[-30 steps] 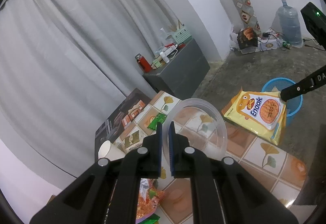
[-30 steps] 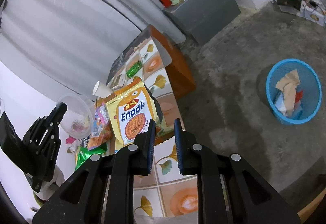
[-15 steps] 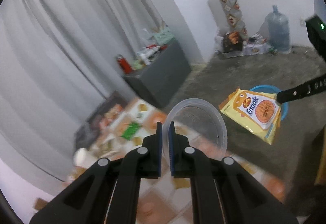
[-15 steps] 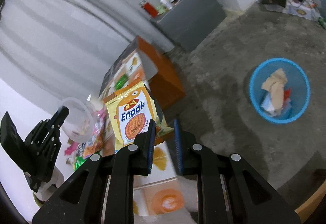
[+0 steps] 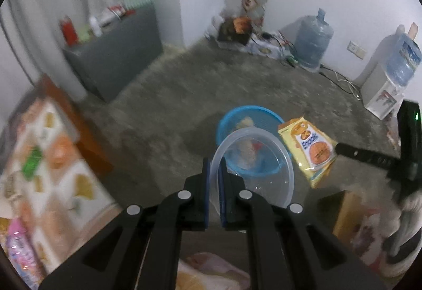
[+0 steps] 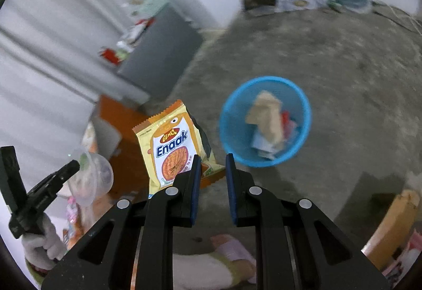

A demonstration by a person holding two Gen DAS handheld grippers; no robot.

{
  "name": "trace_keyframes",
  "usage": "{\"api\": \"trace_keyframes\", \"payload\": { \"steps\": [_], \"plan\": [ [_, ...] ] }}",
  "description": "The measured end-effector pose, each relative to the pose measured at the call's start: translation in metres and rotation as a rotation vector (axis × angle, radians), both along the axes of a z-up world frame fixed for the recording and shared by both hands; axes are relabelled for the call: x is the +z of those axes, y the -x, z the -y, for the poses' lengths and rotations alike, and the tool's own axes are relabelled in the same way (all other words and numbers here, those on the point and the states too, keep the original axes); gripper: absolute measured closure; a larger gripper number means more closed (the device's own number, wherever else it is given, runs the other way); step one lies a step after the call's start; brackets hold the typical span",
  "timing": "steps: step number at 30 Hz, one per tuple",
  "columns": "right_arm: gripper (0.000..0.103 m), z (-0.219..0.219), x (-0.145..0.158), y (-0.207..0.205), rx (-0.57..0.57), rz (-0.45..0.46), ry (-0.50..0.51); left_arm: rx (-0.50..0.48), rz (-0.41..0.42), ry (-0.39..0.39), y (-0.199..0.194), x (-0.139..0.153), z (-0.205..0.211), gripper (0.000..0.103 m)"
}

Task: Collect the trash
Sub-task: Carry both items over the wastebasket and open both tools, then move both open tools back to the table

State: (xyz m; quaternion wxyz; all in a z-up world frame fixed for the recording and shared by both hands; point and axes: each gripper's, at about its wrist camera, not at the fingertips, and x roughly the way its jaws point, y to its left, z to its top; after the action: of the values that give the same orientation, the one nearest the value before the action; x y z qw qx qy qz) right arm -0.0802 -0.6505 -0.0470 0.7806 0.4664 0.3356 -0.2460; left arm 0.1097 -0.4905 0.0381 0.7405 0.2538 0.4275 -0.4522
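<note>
My left gripper (image 5: 214, 168) is shut on the rim of a clear plastic bowl (image 5: 263, 179), which hangs just in front of and partly over the blue trash basket (image 5: 248, 110) on the floor. To the right, my right gripper (image 5: 340, 148) holds a yellow Enaak snack packet (image 5: 308, 147) beside the basket. In the right wrist view my right gripper (image 6: 212, 160) pinches the packet (image 6: 171, 147) by its lower corner. The basket (image 6: 226, 115) with paper and wrappers lies ahead to the right. At the left, the left gripper (image 6: 73, 166) carries the bowl (image 6: 92, 179).
A tiled low table (image 5: 52, 158) with more wrappers is at the left, with a grey cabinet (image 5: 113, 57) behind it. A water jug (image 5: 312, 44) and a dispenser (image 5: 382, 94) stand by the far wall. A foot in a slipper (image 6: 232, 250) and a cardboard box (image 6: 395, 218) are close below.
Both grippers have swung away from the table and tipped down toward the floor, nearing the blue basket. The bowl and the packet stay gripped as before.
</note>
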Motion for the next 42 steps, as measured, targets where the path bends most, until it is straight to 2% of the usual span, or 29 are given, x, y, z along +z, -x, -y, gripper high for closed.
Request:
{"api": "trace_keyframes", "payload": {
  "steps": [2,5,9,11,12,13,14,15,17,19,23,26,31,33,37,42],
  "plan": [
    [0.086,0.012,-0.014,0.001,-0.030,-0.030,-0.008,-0.010,-0.066,-0.009,-0.001,-0.018,0.025,0.097],
    [0.086,0.026,-0.033,-0.006,-0.061,-0.063,-0.019,-0.020,-0.118,-0.029,-0.003,-0.040,0.056,0.097],
    [0.086,0.044,-0.056,-0.020,-0.108,-0.116,-0.013,-0.035,-0.150,-0.054,0.000,-0.067,0.104,0.097],
    [0.082,0.052,-0.066,-0.028,-0.139,-0.145,0.000,-0.044,-0.165,-0.054,-0.001,-0.080,0.128,0.097],
    [0.079,0.058,-0.078,-0.033,-0.169,-0.177,0.022,-0.048,-0.183,-0.052,-0.001,-0.088,0.138,0.093],
    [0.065,0.064,-0.085,-0.037,-0.179,-0.190,0.029,-0.045,-0.217,-0.042,-0.002,-0.100,0.150,0.079],
    [0.059,0.067,-0.094,-0.039,-0.188,-0.214,0.036,-0.040,-0.229,-0.038,-0.003,-0.106,0.157,0.068],
    [0.058,0.069,-0.104,-0.039,-0.215,-0.261,0.044,-0.033,-0.226,-0.030,-0.004,-0.111,0.161,0.058],
    [0.058,0.068,-0.112,-0.031,-0.246,-0.275,0.038,-0.033,-0.210,-0.006,0.000,-0.116,0.165,0.057],
    [0.058,0.060,-0.110,-0.022,-0.250,-0.267,0.050,-0.045,-0.225,0.005,0.004,-0.117,0.161,0.051],
    [0.058,0.039,-0.094,-0.003,-0.253,-0.254,0.129,-0.072,-0.197,0.037,0.010,-0.101,0.147,0.049],
    [0.055,0.023,-0.074,0.011,-0.253,-0.235,0.200,-0.076,-0.174,0.089,0.016,-0.076,0.127,0.046],
    [0.033,-0.027,-0.019,0.017,-0.198,-0.180,0.391,-0.085,-0.118,0.191,0.028,-0.027,0.077,0.041],
    [0.025,-0.051,0.004,0.019,-0.175,-0.139,0.463,-0.080,-0.080,0.240,0.036,-0.003,0.043,0.034],
    [0.008,-0.091,0.041,0.017,-0.135,-0.058,0.582,-0.050,-0.015,0.283,0.045,0.031,-0.023,0.022],
    [0.008,-0.139,0.074,0.014,-0.064,0.040,0.656,0.068,0.060,0.302,0.047,0.054,-0.107,0.013]
  ]
}}
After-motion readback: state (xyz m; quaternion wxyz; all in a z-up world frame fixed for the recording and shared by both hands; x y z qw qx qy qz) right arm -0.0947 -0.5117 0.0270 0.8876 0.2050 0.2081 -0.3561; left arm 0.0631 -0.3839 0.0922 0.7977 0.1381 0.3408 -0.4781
